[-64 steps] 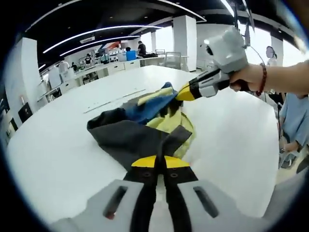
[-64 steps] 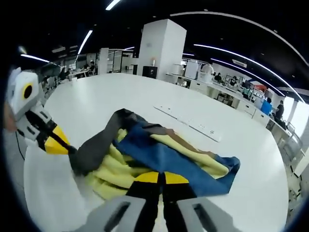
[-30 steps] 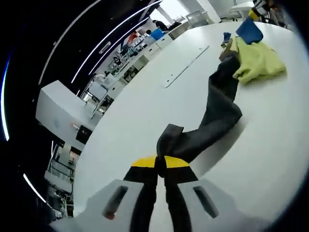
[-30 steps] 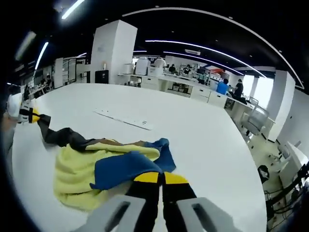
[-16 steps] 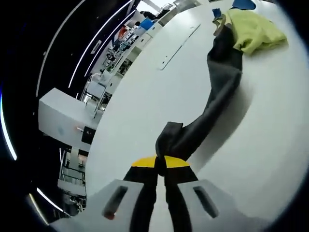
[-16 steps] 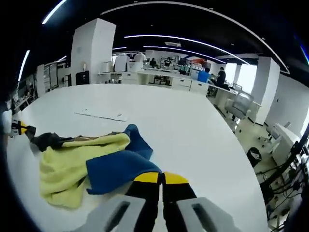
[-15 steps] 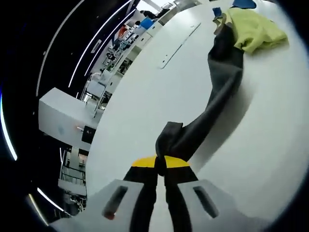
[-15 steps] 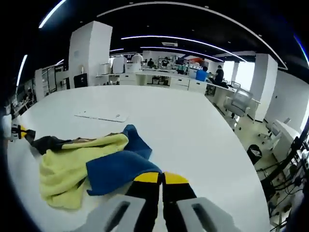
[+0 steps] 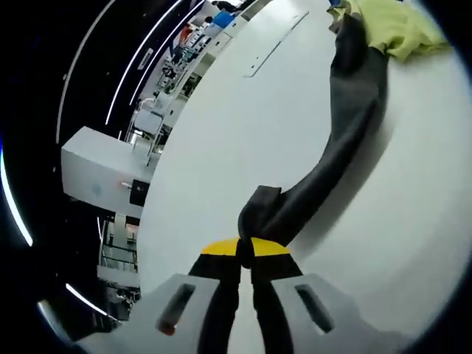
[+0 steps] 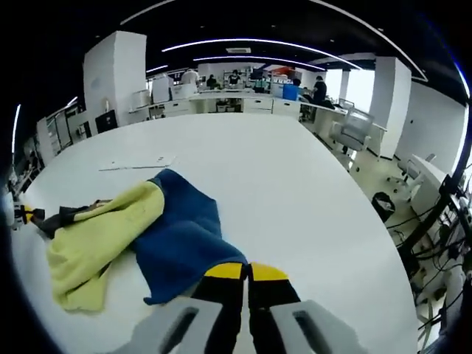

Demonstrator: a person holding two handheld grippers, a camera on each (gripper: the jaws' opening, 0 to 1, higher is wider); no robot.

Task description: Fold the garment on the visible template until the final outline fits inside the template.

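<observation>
Garment (image 10: 177, 236) taut between both clamped grippers, above table (image 10: 295, 192)

Evenly bright under long ceiling light strips (image 10: 243, 43), with daylight from a window (image 10: 359, 88) at right. Soft shadow beneath the stretched garment (image 9: 346, 125). Strongly bent at the edges by fisheye distortion, background slightly soft.

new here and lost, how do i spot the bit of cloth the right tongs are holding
On the big white oval table lies one stretched garment of grey, yellow and blue cloth. The right tongs pinch its dark blue panel, beside the pale yellow part.
</observation>
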